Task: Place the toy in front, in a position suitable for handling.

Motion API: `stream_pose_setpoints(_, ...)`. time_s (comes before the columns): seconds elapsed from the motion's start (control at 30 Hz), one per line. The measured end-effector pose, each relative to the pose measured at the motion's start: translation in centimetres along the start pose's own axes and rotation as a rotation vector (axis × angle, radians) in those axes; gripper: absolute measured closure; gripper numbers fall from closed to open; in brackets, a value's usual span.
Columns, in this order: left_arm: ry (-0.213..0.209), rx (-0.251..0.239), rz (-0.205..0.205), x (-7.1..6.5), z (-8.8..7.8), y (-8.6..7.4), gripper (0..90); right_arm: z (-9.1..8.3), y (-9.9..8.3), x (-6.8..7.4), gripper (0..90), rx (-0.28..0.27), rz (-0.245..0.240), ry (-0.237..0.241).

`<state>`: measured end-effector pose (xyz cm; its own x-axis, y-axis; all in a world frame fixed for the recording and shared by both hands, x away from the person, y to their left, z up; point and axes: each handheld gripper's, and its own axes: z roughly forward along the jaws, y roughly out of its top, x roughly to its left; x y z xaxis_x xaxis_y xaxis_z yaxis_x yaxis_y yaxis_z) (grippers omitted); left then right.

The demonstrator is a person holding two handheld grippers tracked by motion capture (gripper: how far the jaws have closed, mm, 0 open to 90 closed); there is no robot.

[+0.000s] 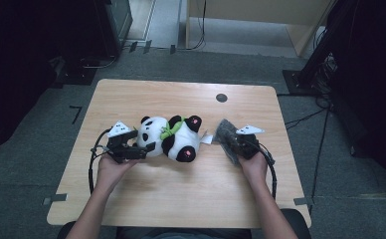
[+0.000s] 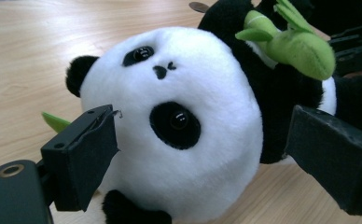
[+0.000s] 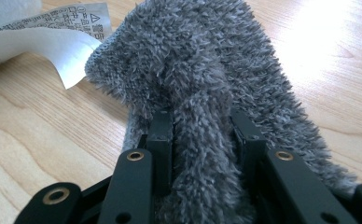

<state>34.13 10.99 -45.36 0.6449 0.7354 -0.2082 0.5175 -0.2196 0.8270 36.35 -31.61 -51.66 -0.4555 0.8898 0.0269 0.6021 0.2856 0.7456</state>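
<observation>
High view, plush panda [image 1: 173,137] on its back, lying lengthwise across my wooden bench [image 1: 181,199], head between my left gripper [image 1: 142,146]'s spread jaws, right gripper [image 1: 234,144]'s jaws pinching fuzzy grey cloth [image 1: 226,132].

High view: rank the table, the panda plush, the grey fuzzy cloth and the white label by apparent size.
1. table
2. panda plush
3. grey fuzzy cloth
4. white label, the smallest

One plush panda [image 1: 168,137] lies near the table's [image 1: 181,199] middle. One grey fuzzy cloth [image 1: 227,133] sits toward its right edge. One white paper label [image 3: 39,32] lies between them. Two grippers.
</observation>
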Motion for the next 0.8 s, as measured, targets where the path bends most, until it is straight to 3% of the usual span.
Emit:
stream_pose_setpoints(0.07,-0.007,0.019,0.004,0.0,0.4,-0.1,0.0,0.0,0.0,0.0,66.4,0.0,-0.011,0.003)
stream_pose_setpoints(0.13,0.013,0.021,0.01,0.0,0.9,-0.2,0.0,0.0,0.0,0.0,66.4,0.0,-0.008,0.005)
stream_pose_setpoints(0.2,0.027,0.005,-0.001,0.1,1.2,-0.2,0.0,0.0,0.0,-0.1,66.4,-0.003,0.002,0.007)
stream_pose_setpoints(0.23,0.036,-0.008,-0.031,0.4,1.6,-0.2,0.0,0.0,0.0,-0.1,66.4,-0.003,0.007,0.007)
stream_pose_setpoints(0.33,0.038,0.021,-0.05,0.8,2.6,-0.6,0.0,0.0,-0.1,-0.1,64.6,-0.008,0.01,0.009)
stream_pose_setpoints(0.5,0.048,0.028,-0.004,0.7,3.2,-0.9,0.0,0.0,-0.1,0.0,61.3,-0.005,-0.005,0.024)
stream_pose_setpoints(0.6,0.073,0.051,0.075,0.3,3.6,-1.6,0.0,-0.1,0.1,-0.1,69.2,0.01,-0.013,0.022)
stream_pose_setpoints(0.67,0.078,0.058,0.082,0.3,3.6,-1.6,0.8,-0.2,0.2,-0.2,72.1,0.012,-0.008,0.026)
stream_pose_setpoints(0.8,0.068,-0.025,0.057,0.3,3.3,-2.9,12.4,-1.1,1.0,-0.4,76.6,0.029,0.003,0.045)
